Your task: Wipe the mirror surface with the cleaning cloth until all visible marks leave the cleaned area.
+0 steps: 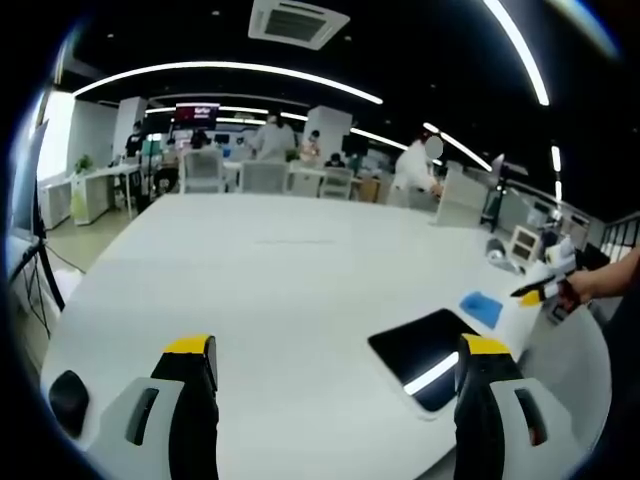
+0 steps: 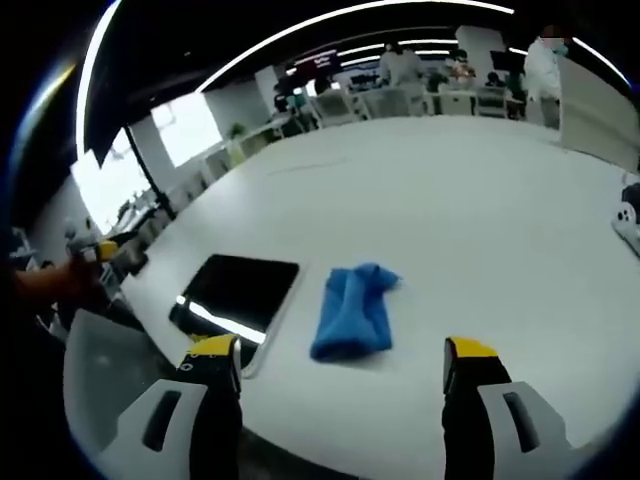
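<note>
Blue cloth [image 2: 355, 312] on table [image 2: 470, 200] beside mirror [image 2: 238, 294], apart.

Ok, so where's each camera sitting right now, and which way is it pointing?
Left gripper view: rides the left gripper, looking across the white table; mirror and blue cloth lie right, with the right gripper and a hand.
Right gripper view: rides the right gripper, jaws open toward the blue cloth, mirror beside it.
Shared: table, mirror, cloth.

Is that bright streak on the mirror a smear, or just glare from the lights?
Likely glare: in both views the flat dark rectangular mirror carries one straight bright bar like the ceiling light strips. The crumpled blue cleaning cloth is sharp in the right gripper view; fisheye bends the white table edge.
</note>
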Action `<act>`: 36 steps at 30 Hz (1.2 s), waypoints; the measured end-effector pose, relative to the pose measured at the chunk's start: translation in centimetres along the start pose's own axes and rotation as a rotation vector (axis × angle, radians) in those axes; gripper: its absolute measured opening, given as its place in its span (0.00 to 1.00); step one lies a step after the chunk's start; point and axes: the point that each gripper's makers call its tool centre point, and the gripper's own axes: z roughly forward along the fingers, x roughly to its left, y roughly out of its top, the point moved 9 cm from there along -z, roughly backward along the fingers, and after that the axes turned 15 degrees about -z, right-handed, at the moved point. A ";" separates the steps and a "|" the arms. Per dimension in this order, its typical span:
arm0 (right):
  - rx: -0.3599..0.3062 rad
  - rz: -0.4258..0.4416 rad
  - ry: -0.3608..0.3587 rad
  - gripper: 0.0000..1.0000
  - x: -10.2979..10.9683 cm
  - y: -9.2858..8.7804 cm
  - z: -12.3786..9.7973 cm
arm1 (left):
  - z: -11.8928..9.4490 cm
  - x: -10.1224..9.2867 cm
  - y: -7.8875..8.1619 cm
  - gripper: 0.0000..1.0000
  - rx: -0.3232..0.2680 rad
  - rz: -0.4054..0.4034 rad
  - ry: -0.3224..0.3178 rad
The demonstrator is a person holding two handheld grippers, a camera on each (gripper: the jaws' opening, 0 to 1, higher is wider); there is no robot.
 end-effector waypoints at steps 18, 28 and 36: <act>0.033 -0.139 -0.033 0.67 0.3 3.0 2.7 | 0.5 -0.4 -1.2 1.00 0.034 0.019 -0.015; 0.124 -0.212 -0.104 0.34 -0.5 3.2 6.5 | 1.0 -0.4 -1.7 1.00 0.047 0.006 -0.027; 0.206 -0.192 -0.118 0.14 -0.8 1.8 8.1 | 1.3 -0.2 -1.6 1.00 0.049 -0.002 -0.031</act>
